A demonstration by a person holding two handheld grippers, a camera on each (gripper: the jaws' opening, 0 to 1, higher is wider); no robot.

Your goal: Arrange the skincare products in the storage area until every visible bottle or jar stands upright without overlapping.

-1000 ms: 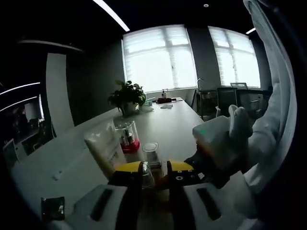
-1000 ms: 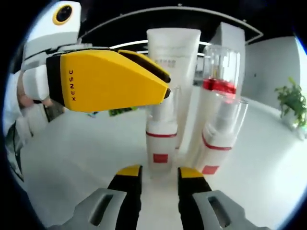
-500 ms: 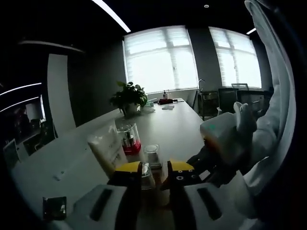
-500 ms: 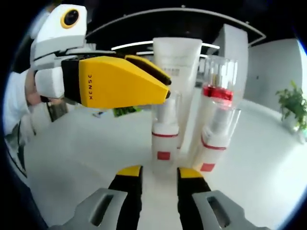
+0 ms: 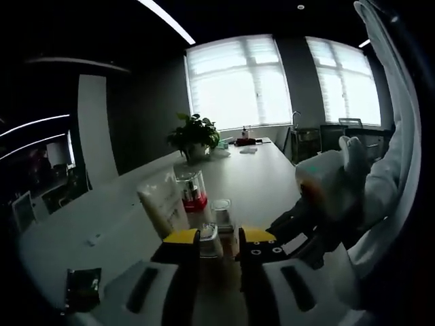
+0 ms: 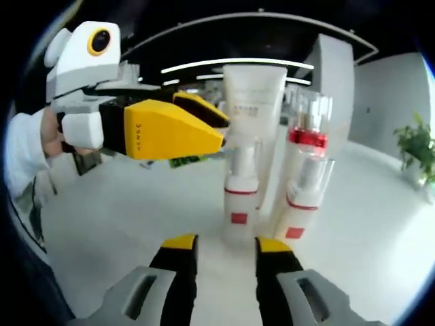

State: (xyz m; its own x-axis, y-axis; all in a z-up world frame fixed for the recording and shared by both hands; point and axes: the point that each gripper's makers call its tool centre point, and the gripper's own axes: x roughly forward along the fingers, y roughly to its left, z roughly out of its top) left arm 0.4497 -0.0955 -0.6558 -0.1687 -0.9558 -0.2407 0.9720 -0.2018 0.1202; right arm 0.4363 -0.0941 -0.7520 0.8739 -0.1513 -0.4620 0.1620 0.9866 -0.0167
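Skincare bottles [image 6: 239, 197] stand upright on the table [image 6: 122, 224]; light, slick plastic, best gripped mid-body. Both grippers' jaws are parted, empty.

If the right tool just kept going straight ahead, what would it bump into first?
Probably the small spray bottle with the red band, standing upright straight ahead of the right tool; the white tube stands behind it.

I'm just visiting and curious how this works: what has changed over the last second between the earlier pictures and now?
The left gripper has drawn back from the bottles; a second ago its yellow jaws reached in front of the near spray bottle, now they sit clear of it. The right gripper has backed off slightly too. The white tube, the red-banded bottle and both spray bottles stay upright, grouped on the table.
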